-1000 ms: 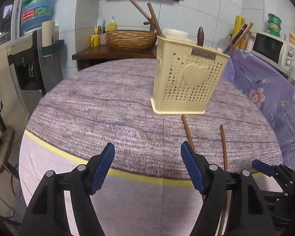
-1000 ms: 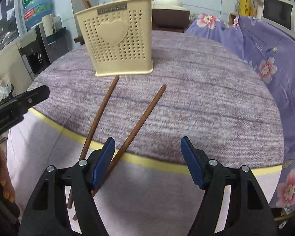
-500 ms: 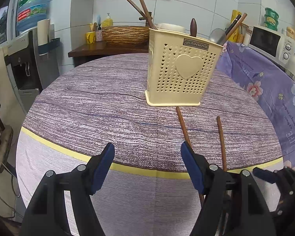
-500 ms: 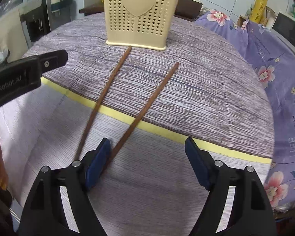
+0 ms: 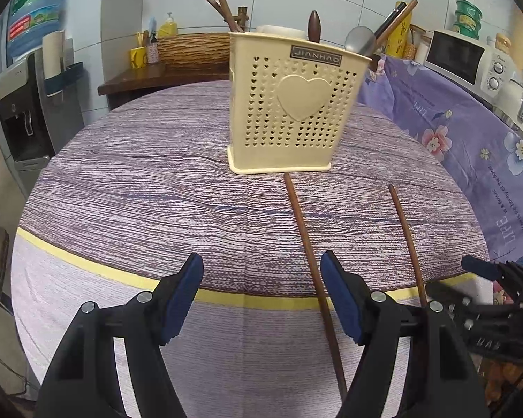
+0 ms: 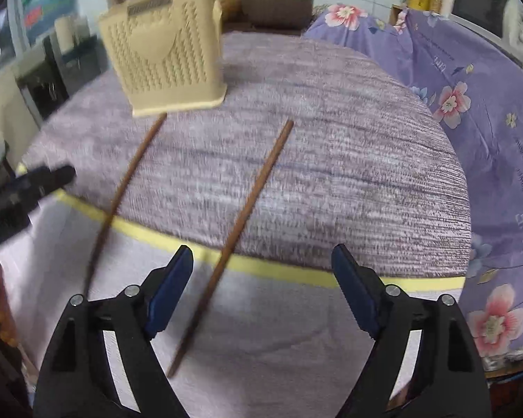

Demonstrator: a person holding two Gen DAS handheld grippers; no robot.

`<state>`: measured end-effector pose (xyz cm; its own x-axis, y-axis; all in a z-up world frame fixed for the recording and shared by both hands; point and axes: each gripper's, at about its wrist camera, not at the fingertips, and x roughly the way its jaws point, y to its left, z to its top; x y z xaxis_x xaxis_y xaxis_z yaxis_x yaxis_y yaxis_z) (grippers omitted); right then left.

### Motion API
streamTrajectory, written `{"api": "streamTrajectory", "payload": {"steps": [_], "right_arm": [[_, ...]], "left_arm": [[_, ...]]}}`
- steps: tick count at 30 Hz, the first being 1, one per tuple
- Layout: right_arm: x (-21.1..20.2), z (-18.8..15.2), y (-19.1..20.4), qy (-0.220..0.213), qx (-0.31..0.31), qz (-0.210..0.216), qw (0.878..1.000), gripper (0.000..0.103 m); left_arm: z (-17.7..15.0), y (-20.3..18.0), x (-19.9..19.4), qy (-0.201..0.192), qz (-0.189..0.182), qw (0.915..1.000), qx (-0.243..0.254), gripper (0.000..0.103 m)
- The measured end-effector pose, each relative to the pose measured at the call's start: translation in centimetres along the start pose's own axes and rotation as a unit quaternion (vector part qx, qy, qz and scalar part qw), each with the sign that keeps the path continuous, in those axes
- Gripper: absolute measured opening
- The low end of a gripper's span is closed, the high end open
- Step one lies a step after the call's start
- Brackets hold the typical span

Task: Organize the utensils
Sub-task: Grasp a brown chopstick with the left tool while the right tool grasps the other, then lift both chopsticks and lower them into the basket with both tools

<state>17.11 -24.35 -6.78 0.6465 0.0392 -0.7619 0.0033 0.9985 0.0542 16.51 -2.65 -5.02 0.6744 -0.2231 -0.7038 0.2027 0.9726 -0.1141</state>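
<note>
A cream perforated utensil holder (image 5: 289, 111) with a heart on its front stands upright on the round table and holds several utensils. It also shows in the right wrist view (image 6: 167, 62). Two brown chopsticks lie on the cloth in front of it: a left chopstick (image 5: 307, 244) (image 6: 122, 188) and a right chopstick (image 5: 408, 240) (image 6: 247, 216). My left gripper (image 5: 261, 278) is open and empty, just left of the left chopstick. My right gripper (image 6: 261, 271) is open and empty, with the right chopstick's near part between its fingers.
The table wears a purple striped cloth (image 5: 157, 191) with a yellow band (image 5: 115, 271) near the front edge. A purple floral cloth (image 5: 470, 132) covers furniture on the right. A microwave (image 5: 460, 55) and a water dispenser (image 5: 21, 115) stand behind.
The right gripper has shifted right, so the right chopstick now lies between its fingers instead of by the left finger. The left gripper has moved slightly closer to the holder.
</note>
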Motion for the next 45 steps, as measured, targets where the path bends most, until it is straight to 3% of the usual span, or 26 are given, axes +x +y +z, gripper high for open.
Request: {"api": "streamTrajectory", "payload": {"steps": [4, 7, 13, 18, 23, 29, 40, 45], "right_arm": [[1.0, 1.9, -1.4, -0.025, 0.046, 0.014, 0.999, 0.068], [2.5, 3.3, -1.7, -0.019, 0.061, 0.020, 0.998, 0.057], [5.7, 5.6, -1.0, 0.013, 0.060, 0.007, 0.998, 0.040], [7.2, 6.6, -0.4, 0.023, 0.051, -0.012, 0.998, 0.034], [7.9, 7.1, -0.4, 0.018, 0.045, -0.025, 0.999, 0.026], [9.2, 8.4, -0.6, 0.014, 0.038, -0.028, 0.999, 0.012], [9.4, 8.8, -1.1, 0.010, 0.044, 0.003, 0.999, 0.009], [7.6, 8.4, -1.4, -0.007, 0.057, 0.035, 0.998, 0.008]], "left_arm": [[1.1, -0.6, 1.8, 0.024, -0.015, 0.9996, -0.001, 0.067], [2.3, -1.0, 3.3, 0.041, -0.031, 0.9986, -0.013, 0.059], [3.9, -2.9, 6.8, 0.060, -0.012, 0.9981, 0.003, 0.040], [4.2, -3.3, 8.7, 0.068, 0.012, 0.9976, 0.006, 0.026], [4.7, -3.6, 9.3, 0.066, 0.026, 0.9974, 0.009, 0.022], [5.7, -3.5, 10.2, 0.065, 0.036, 0.9972, 0.008, 0.009], [5.9, -4.2, 10.5, 0.063, 0.029, 0.9975, 0.015, 0.009], [5.9, -3.3, 7.9, 0.036, 0.008, 0.9993, 0.005, 0.008]]}}
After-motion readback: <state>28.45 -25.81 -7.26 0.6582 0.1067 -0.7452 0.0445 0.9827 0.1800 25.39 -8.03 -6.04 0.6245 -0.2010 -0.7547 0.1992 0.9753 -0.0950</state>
